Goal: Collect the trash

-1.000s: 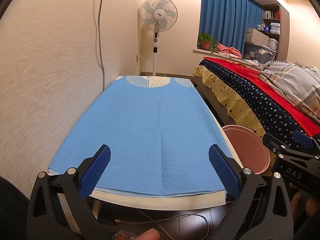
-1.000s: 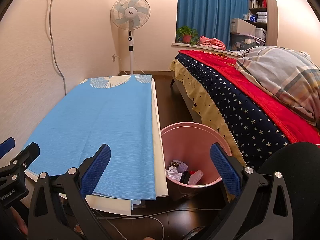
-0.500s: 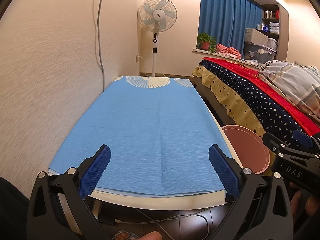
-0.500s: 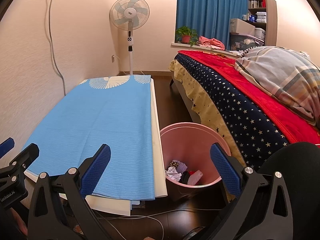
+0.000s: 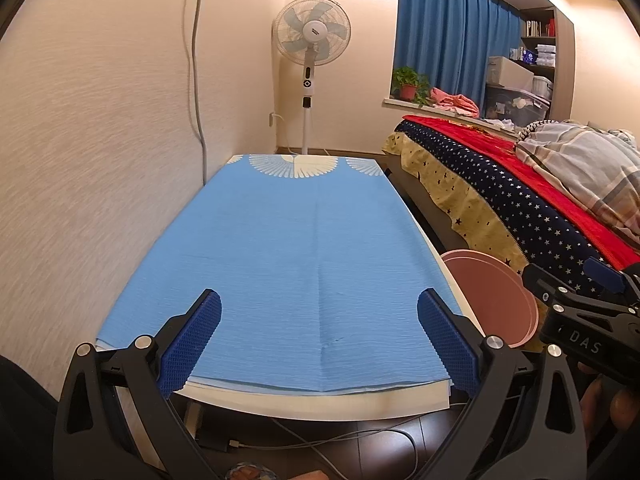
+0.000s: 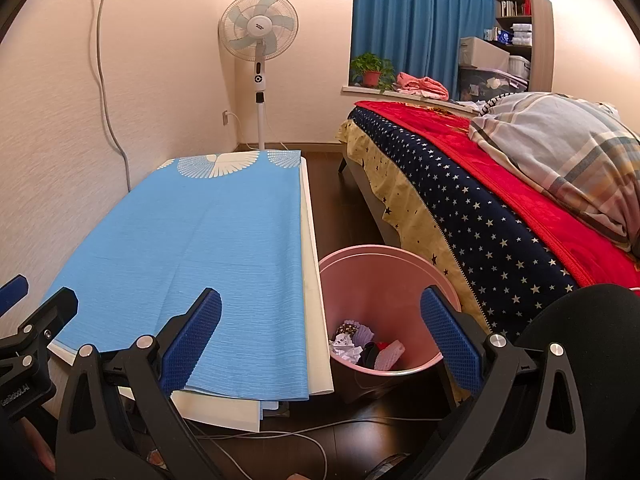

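Note:
A pink trash bin (image 6: pixel 384 268) stands on the dark floor between the table and the bed, with several crumpled scraps of trash (image 6: pixel 366 346) at its bottom. Its rim also shows in the left wrist view (image 5: pixel 490 300). My left gripper (image 5: pixel 318 336) is open and empty over the near end of the blue tablecloth (image 5: pixel 304 264). My right gripper (image 6: pixel 320 336) is open and empty, held over the table's right edge and the bin. The right gripper's body shows at the right edge of the left wrist view (image 5: pixel 580 320).
The low table with the blue cloth (image 6: pixel 192 240) runs along the left wall. A bed with a starred cover (image 6: pixel 480 208) lies at the right. A standing fan (image 6: pixel 259 40) is at the far end. Cables (image 6: pixel 280 436) lie on the floor under the table's near edge.

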